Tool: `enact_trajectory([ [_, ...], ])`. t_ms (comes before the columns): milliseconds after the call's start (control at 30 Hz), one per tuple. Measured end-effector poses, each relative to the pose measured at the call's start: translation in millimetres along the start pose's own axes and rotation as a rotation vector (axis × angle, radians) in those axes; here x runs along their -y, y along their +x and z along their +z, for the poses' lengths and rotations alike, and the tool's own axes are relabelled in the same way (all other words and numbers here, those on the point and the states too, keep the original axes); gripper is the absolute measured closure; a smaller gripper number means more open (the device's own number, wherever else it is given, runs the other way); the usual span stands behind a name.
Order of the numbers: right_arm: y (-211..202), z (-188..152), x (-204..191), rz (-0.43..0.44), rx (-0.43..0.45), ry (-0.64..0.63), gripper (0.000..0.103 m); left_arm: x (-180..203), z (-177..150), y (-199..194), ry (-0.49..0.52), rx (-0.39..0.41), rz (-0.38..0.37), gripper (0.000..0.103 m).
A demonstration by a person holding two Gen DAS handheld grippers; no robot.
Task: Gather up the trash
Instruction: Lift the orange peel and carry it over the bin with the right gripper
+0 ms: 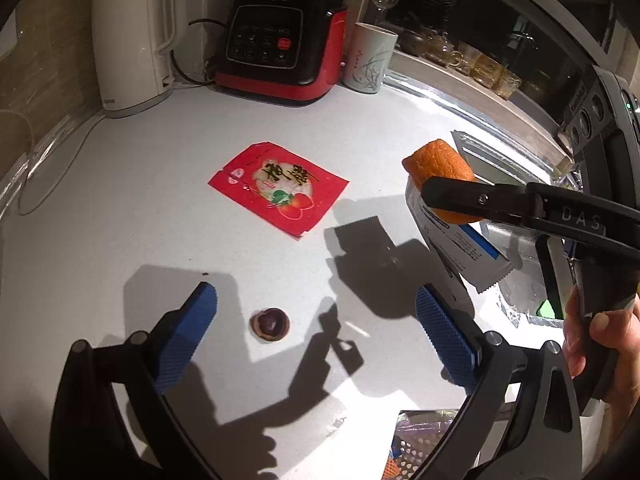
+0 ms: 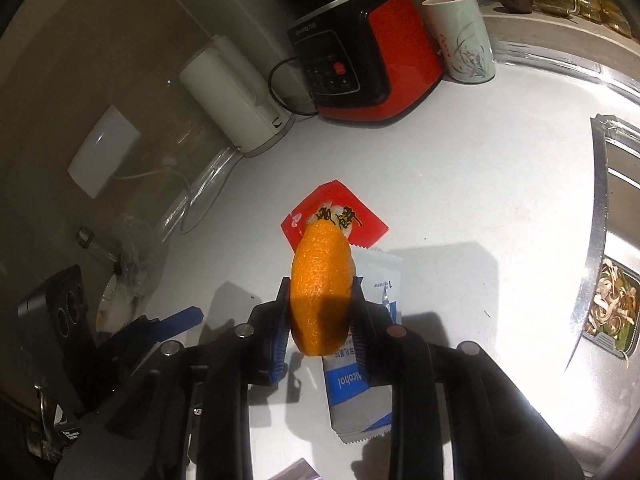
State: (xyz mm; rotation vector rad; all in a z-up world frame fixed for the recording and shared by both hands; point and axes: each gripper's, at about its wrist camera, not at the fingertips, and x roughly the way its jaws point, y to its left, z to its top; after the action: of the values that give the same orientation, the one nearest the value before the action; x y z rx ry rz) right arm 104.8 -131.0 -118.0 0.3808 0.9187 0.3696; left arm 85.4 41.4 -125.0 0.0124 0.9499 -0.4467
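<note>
My right gripper point(image 2: 320, 300) is shut on a piece of orange peel point(image 2: 320, 292) and holds it above the white counter; it also shows in the left wrist view point(image 1: 438, 160). A red snack wrapper point(image 1: 278, 188) lies flat mid-counter, also in the right wrist view point(image 2: 372, 224). A white and blue alcohol wipe packet point(image 2: 360, 392) lies under the right gripper. A small brown shell point(image 1: 269, 325) lies between the pads of my left gripper point(image 1: 316, 332), which is open and empty just above the counter.
A white kettle point(image 1: 132, 40), a red and black appliance point(image 1: 288, 40) and a painted cup point(image 1: 370, 58) stand along the back wall. A foil tray with food scraps point(image 2: 608, 312) sits at the right. A mesh bag point(image 1: 416, 448) lies at the near edge.
</note>
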Motion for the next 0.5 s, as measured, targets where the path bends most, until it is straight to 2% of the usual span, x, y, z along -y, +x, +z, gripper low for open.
enact_trajectory([
  [233, -26.1, -13.0, -24.3, -0.023, 0.006, -0.114, 0.075, 7.0, -14.5, -6.9, 0.022, -0.005, 0.018, 0.008],
  [500, -68.7, -65.8, -50.1, -0.058, -0.022, -0.233, 0.075, 12.0, -34.7, -27.1, 0.035, 0.019, 0.062, 0.008],
])
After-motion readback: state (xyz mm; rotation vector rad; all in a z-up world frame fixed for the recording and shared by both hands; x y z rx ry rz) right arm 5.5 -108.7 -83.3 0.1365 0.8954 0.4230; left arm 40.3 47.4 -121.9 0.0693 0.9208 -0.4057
